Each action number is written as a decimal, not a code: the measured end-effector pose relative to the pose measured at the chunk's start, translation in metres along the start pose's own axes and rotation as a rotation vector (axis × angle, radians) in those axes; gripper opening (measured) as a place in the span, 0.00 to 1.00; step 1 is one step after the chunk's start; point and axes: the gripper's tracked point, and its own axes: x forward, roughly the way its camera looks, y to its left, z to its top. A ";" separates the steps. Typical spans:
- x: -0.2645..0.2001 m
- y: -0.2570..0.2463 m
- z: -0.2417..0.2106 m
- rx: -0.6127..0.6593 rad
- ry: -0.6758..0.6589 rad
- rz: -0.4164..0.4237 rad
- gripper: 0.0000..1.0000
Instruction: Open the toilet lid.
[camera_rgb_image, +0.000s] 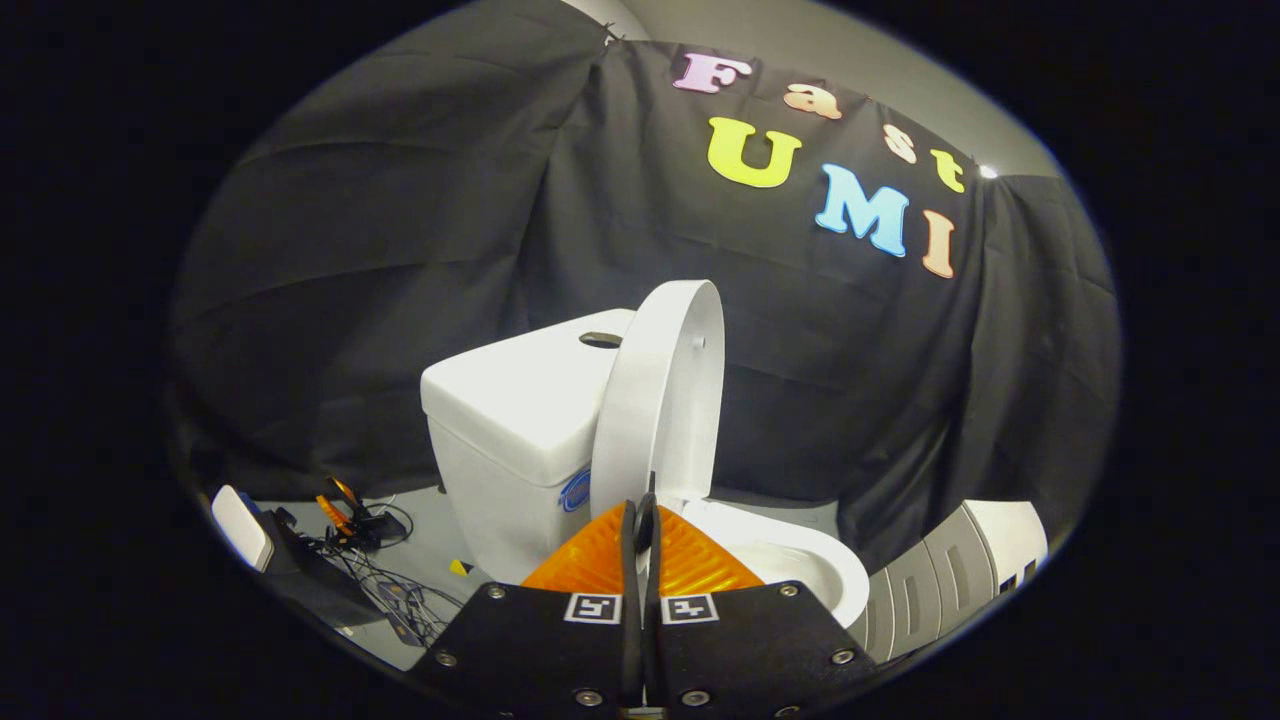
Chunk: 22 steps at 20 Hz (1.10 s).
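Standing lid: the toilet lid (662, 385) is raised, close to upright, its long axis running up and down, leaning back towards the tank (520, 400) and seemingly touching it.
Direction from fingers: the lid rises just ahead of the hand-held gripper (642, 520) and a little above it, its lower edge near the fingertips.
Hand-held gripper: fingers pressed together with only a thin slit between them, clenched on nothing that I can see; no part of the lid lies between them.
Bowl: the toilet bowl (800, 565) lies open beyond the fingers and to their right; its inside looks bare white, though the bottom is hidden.
Task reading: the lid looks already open, so little more than drawing back seems needed.
Floor: a tangle of cables (375, 575) lies left of the tank, well apart from the fingers.
Side item: a ribbed grey bin (950, 580) stands beside the bowl.
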 end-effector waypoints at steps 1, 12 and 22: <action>0.001 0.000 0.001 -0.013 -0.002 -0.005 0.00; 0.006 0.001 -0.002 0.070 0.049 0.119 0.11; -0.076 -0.060 0.077 0.364 -0.237 0.289 0.96</action>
